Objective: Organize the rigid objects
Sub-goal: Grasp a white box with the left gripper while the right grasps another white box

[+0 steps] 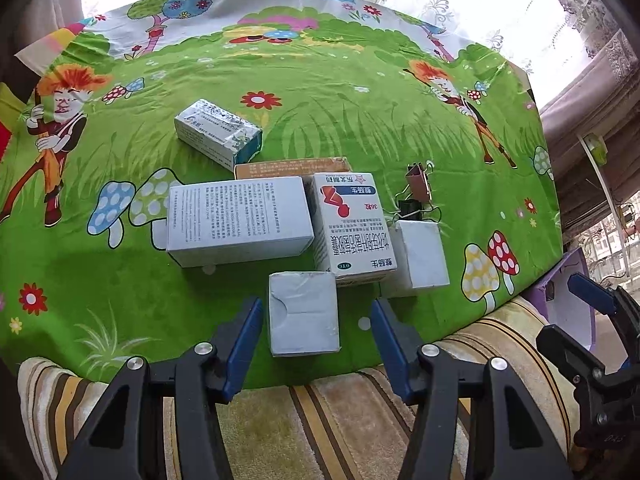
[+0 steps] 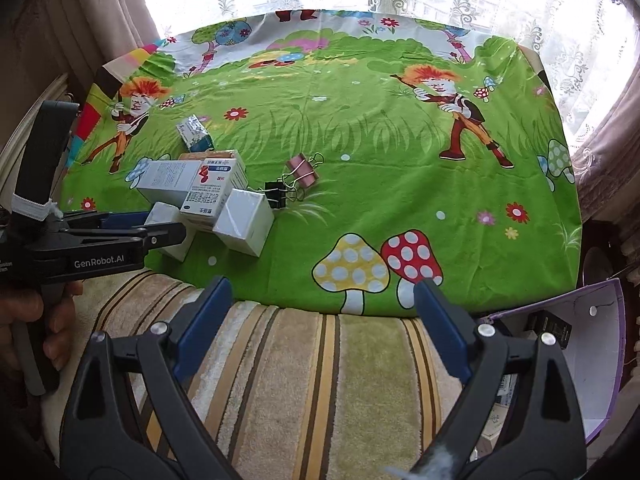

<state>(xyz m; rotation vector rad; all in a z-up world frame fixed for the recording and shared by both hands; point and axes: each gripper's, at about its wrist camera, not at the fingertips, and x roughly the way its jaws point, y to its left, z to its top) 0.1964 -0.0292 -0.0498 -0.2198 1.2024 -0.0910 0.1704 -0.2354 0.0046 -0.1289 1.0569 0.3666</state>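
Jaws of left gripper (image 1: 316, 320) straddle small grey carton (image 1: 303, 313) untouched at cloth-covered counter (image 1: 320, 80) edge; right gripper (image 2: 322, 300) gapes empty.

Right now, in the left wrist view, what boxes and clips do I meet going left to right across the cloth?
Long white box → small grey box between the left gripper fingers → red-figure medicine box → plain white box, with the binder clips just behind it.
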